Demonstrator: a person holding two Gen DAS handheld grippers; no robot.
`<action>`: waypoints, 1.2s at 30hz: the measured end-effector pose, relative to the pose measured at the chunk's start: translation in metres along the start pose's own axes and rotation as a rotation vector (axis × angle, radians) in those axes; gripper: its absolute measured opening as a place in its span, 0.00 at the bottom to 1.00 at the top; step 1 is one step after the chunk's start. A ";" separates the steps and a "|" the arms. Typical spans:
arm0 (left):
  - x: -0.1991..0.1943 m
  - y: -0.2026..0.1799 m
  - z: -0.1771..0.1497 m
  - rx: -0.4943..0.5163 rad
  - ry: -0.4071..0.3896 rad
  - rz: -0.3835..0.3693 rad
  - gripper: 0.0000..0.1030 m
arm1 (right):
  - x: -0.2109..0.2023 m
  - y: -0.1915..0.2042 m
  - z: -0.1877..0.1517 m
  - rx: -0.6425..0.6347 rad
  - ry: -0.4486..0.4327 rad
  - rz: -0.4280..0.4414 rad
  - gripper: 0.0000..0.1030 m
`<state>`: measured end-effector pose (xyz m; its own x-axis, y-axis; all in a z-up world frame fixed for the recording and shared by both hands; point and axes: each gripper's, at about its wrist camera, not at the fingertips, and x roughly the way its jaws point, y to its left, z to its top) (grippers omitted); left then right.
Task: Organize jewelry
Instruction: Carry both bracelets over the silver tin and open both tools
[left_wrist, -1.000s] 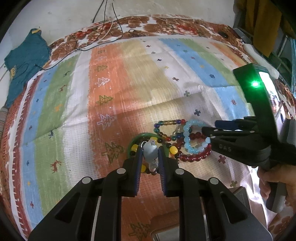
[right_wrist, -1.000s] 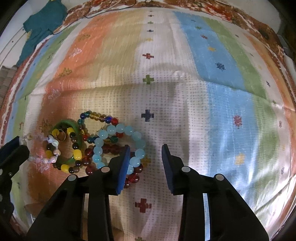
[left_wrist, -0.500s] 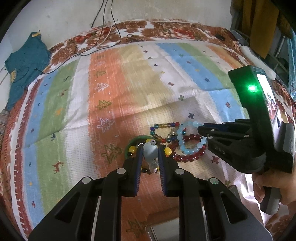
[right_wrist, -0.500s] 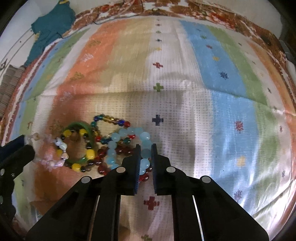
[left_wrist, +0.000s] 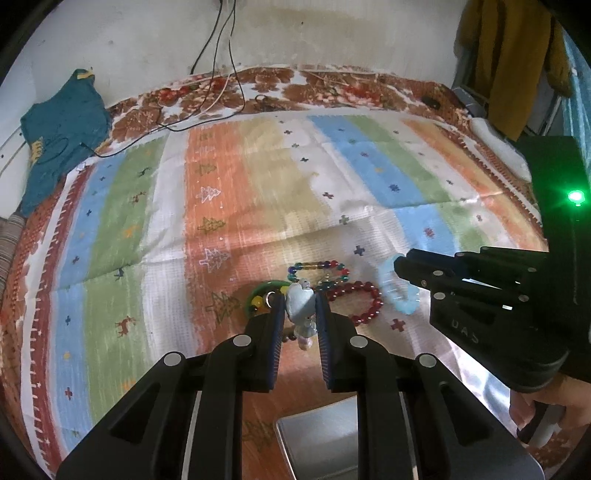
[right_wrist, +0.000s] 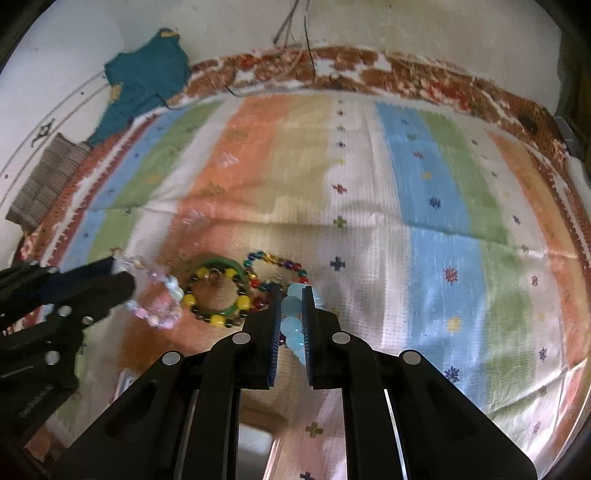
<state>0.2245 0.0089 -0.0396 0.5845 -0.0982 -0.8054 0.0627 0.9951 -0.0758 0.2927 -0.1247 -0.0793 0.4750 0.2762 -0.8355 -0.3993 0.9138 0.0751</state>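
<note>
— Two bracelets are off the cloth, one in each of my grippers. My left gripper (left_wrist: 300, 309) is clamped on a pale bracelet of whitish and pink beads (right_wrist: 159, 306), which dangles from its tips above the striped blanket (left_wrist: 258, 192).

— And the right one?

— My right gripper (right_wrist: 291, 314) is closed on the light blue bead bracelet (right_wrist: 290, 317); its jaws have just been closing, and the beads sit squeezed between the pads. From the left wrist camera the same bracelet (left_wrist: 397, 291) hangs blurred at the fingertips, clear of the cloth.

— What stays on the blanket?

— Three pieces, close together. A green bangle (right_wrist: 221, 264) with a yellow-and-dark bead bracelet (right_wrist: 218, 319) lying inside its ring, a multicoloured bead strand (right_wrist: 275, 260) just beside it, and a dark red bead bracelet (left_wrist: 360, 301) next to that.

— Anything nearer to you?

— A grey metal tray (left_wrist: 321, 443) lies at the near edge, below my left fingers. I cannot tell what is in it.
</note>
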 end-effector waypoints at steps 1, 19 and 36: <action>-0.004 -0.001 -0.001 0.000 -0.008 -0.001 0.16 | -0.006 0.002 -0.001 -0.007 -0.017 0.002 0.12; -0.053 -0.009 -0.027 -0.013 -0.097 -0.001 0.16 | -0.071 0.025 -0.035 -0.089 -0.156 0.040 0.12; -0.094 -0.005 -0.058 -0.085 -0.153 -0.030 0.16 | -0.109 0.040 -0.076 -0.105 -0.184 0.078 0.12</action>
<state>0.1229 0.0136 0.0024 0.7005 -0.1208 -0.7034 0.0170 0.9881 -0.1528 0.1655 -0.1412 -0.0261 0.5705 0.4030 -0.7156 -0.5155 0.8541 0.0700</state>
